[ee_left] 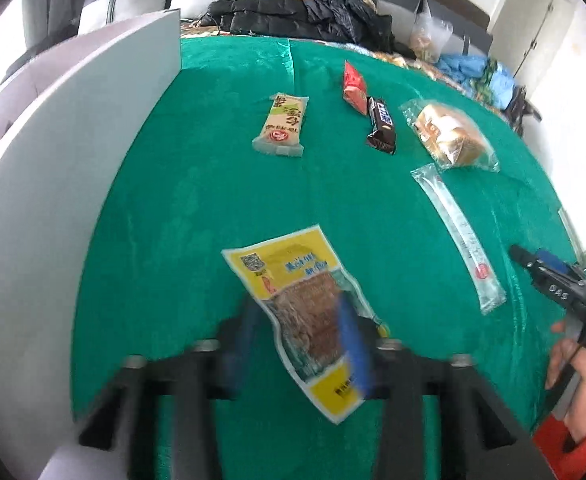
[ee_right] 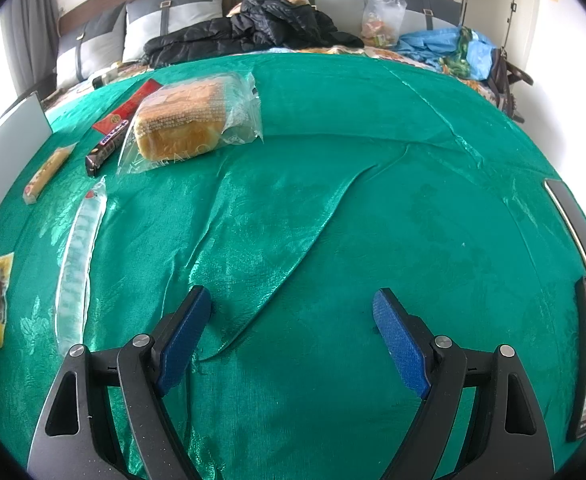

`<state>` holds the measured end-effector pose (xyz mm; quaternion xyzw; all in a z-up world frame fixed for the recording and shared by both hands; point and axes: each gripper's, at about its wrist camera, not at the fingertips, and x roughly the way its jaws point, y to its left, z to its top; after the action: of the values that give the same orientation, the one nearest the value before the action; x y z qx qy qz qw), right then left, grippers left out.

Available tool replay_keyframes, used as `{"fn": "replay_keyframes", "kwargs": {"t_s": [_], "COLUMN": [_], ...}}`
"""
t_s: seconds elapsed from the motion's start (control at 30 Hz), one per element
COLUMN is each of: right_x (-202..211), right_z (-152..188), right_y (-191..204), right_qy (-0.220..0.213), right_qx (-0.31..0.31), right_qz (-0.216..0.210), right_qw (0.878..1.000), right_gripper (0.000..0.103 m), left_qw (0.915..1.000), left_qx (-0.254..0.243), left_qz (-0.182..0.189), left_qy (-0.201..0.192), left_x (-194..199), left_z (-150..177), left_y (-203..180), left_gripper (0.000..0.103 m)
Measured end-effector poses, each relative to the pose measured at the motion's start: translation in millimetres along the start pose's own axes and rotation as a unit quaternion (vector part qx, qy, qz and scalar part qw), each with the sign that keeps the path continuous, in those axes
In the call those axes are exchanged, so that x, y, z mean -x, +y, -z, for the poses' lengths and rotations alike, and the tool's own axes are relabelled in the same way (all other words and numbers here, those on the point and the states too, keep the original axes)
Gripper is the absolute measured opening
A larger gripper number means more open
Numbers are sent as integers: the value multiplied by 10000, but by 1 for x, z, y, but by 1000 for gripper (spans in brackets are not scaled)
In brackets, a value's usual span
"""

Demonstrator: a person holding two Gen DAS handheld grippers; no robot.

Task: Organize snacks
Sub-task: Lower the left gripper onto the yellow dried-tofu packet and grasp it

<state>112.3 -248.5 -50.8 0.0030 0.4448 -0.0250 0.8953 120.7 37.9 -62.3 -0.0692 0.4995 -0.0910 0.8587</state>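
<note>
While the left gripper [ee_left: 301,336] straddles the yellow snack pouch [ee_left: 305,312] on the green cloth [ee_left: 213,200], blur hides whether its pads press it; the right gripper [ee_right: 293,336] hangs released over bare cloth, well apart from the bread loaf [ee_right: 181,120]

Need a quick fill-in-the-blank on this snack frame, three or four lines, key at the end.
1. The cloth under the snacks is ____.
2. The yellow packet lies between the fingers of the ____ gripper.
3. The right gripper has ____ between its fingers.
4. The chocolate bar lies between the bagged bread and the ____ packet.

Missing words: green; left; nothing; red
</note>
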Motion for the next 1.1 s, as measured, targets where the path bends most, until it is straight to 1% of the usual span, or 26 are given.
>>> {"fn": "replay_keyframes", "kwargs": {"t_s": [0.03,0.07,0.1,0.17,0.27,0.3,0.37,0.4,0.47,0.6,0.77,1.0,1.1], "right_x": [1,1,2,2,2,2,2,2,2,2,1,1,1], "right_z": [0,1,1,1,1,1,1,1,1,1,1,1,1], "right_y": [0,0,-1,-1,-1,-1,-1,-1,-1,-1,-1,-1,-1], "right_qy": [-3,-5,-8,-7,-8,-9,-9,-8,-7,-8,-10,-11,-12], "right_qx": [4,9,11,7,12,13,13,10,9,6,8,9,8], "right_qz": [16,29,39,44,42,44,43,39,39,35,38,38,38], "right_qw": [10000,10000,10000,10000,10000,10000,10000,10000,10000,10000,10000,10000,10000], "right_gripper": [85,85,85,85,85,85,85,85,85,85,85,85,85], "left_qw": [10000,9998,9997,9997,9985,9978,9947,9952,9952,9946,9947,9949,9951], "left_qx": [8,5,-10,-2,-168,-262,-528,-529,-511,-676,-671,-587,-577], "left_qz": [-81,-209,-250,-244,-499,-601,-880,-820,-829,-739,-736,-785,-788], "left_qy": [28,0,-12,85,114,125,109,80,-27,-263,-243,-219,-155], "left_x": [-2,-4,-6,-10,-22,-24,-32,-32,-32,-29,-25,-18,-17], "left_z": [-1,-1,-1,0,-5,-5,-5,-5,-6,1,1,10,10], "left_y": [-1,0,1,0,-11,-15,-26,-27,-26,-20,-10,0,3], "left_gripper": [90,97,97,97,100,103,103,103,103,103,103,103,103]}}
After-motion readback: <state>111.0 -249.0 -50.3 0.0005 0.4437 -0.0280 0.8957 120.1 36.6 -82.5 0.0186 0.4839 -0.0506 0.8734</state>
